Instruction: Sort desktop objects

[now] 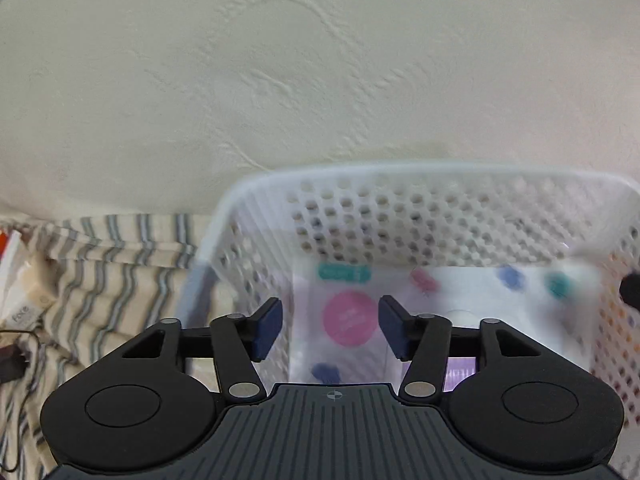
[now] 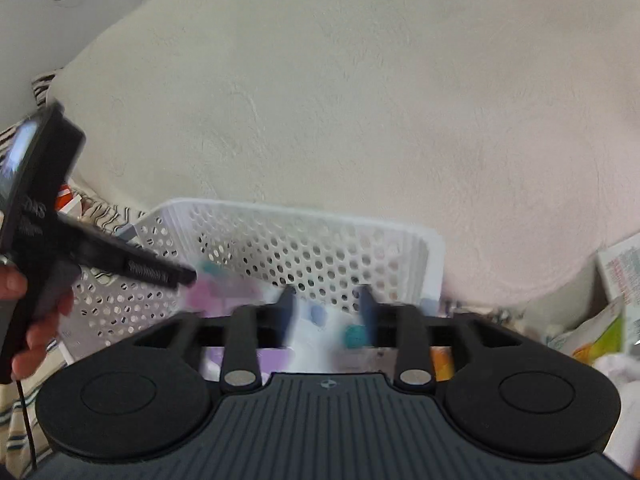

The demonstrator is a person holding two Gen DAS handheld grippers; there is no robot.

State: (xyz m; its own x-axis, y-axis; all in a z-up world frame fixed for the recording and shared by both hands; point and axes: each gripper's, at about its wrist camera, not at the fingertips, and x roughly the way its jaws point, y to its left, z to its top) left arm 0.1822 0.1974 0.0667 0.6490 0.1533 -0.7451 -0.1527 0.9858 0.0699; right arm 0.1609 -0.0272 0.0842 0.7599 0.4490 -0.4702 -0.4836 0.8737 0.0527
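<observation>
A white perforated basket [image 1: 400,216] sits against a cream cushion. A white pack with a pink circle [image 1: 350,318] and coloured dots lies inside it, with a purple item [image 1: 460,370] beside it. My left gripper [image 1: 331,328] hangs open over the basket's left half with nothing between its blue pads. In the right wrist view the basket [image 2: 300,240] is straight ahead. My right gripper [image 2: 326,314], blurred, is open over the basket's near side with nothing between its fingers. A hand [image 2: 36,332] holds the left gripper's black handle [image 2: 44,200] at that view's left edge.
A large cream cushion [image 1: 280,80] fills the background. A striped cloth [image 1: 100,280] lies left of the basket, with a small box [image 1: 20,280] and a black cable [image 1: 16,356] at the edge. Printed paper [image 2: 624,268] and colourful packets [image 2: 600,332] lie right of the basket.
</observation>
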